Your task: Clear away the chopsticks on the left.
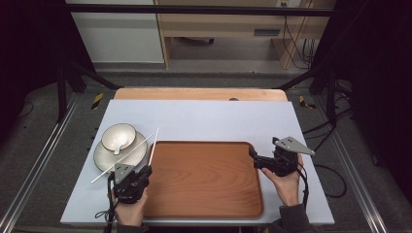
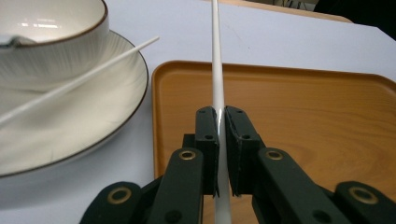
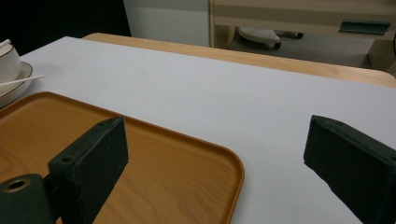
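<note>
Surface: wooden desk (image 1: 199,93) covered by a pale sheet (image 1: 204,119), set on a grey floor between dark frame rails; cupboards are seen beyond the far edge.
Tray: a brown wooden tray (image 1: 204,179) is laid at the middle of the desk's near edge, its left rim just beside the plate.
Plate: a white dark-rimmed plate (image 1: 104,156) is placed near the desk's left edge.
Bowl: a white bowl (image 1: 118,136) is set on the far part of the plate; a spoon-like handle is seen in it.
Held chopstick: a white chopstick (image 2: 217,70) is gripped at its near part and is pointed away toward the far edge, running along the tray's left rim.
Other chopstick: a second white chopstick (image 1: 127,157) is laid slanting across the plate, its near end off the plate toward the desk's left edge.
Left gripper: the left gripper (image 2: 221,144) is held at the tray's near left corner, jaws pinched tight on the chopstick.
Right gripper: the right gripper (image 1: 253,156) is held at the tray's right edge, jaws spread wide with nothing between them.
</note>
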The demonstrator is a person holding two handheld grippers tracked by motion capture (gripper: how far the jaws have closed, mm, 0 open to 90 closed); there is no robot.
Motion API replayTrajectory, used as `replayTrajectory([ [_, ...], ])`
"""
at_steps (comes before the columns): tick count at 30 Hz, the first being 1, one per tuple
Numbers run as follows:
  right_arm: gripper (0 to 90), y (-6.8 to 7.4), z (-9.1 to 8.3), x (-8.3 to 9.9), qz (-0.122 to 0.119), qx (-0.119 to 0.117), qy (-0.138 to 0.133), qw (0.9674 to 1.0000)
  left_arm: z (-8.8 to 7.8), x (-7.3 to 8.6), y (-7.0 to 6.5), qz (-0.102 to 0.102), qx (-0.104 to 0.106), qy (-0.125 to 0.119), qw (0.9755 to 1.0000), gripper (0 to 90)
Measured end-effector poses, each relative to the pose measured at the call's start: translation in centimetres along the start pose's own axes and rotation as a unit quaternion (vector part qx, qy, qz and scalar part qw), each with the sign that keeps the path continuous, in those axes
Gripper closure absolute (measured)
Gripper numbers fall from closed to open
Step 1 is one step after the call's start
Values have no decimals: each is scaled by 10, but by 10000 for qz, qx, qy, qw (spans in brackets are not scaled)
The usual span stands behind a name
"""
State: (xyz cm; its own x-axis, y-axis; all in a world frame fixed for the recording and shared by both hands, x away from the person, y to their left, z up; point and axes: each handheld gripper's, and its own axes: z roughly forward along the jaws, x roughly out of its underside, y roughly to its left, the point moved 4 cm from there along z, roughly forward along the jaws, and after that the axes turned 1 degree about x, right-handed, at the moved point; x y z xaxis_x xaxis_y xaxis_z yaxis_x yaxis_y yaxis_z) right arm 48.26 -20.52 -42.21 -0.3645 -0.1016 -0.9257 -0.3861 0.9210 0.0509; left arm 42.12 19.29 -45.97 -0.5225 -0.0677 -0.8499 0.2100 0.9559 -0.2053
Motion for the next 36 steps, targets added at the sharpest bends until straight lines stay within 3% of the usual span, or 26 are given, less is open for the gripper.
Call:
replayTrajectory([
  [8, 67, 0, 1, 1, -16, -19, 26, 10000, 2, 11, 0, -142, -217, -67, 9996, 840],
  [18, 67, 1, 1, 1, -15, -18, 28, 10000, 11, 25, 1, -119, -397, 122, 9991, 840],
  [36, 68, 1, 2, 2, -11, -18, 44, 10000, 26, 37, 3, -151, -496, 548, 9972, 840],
])
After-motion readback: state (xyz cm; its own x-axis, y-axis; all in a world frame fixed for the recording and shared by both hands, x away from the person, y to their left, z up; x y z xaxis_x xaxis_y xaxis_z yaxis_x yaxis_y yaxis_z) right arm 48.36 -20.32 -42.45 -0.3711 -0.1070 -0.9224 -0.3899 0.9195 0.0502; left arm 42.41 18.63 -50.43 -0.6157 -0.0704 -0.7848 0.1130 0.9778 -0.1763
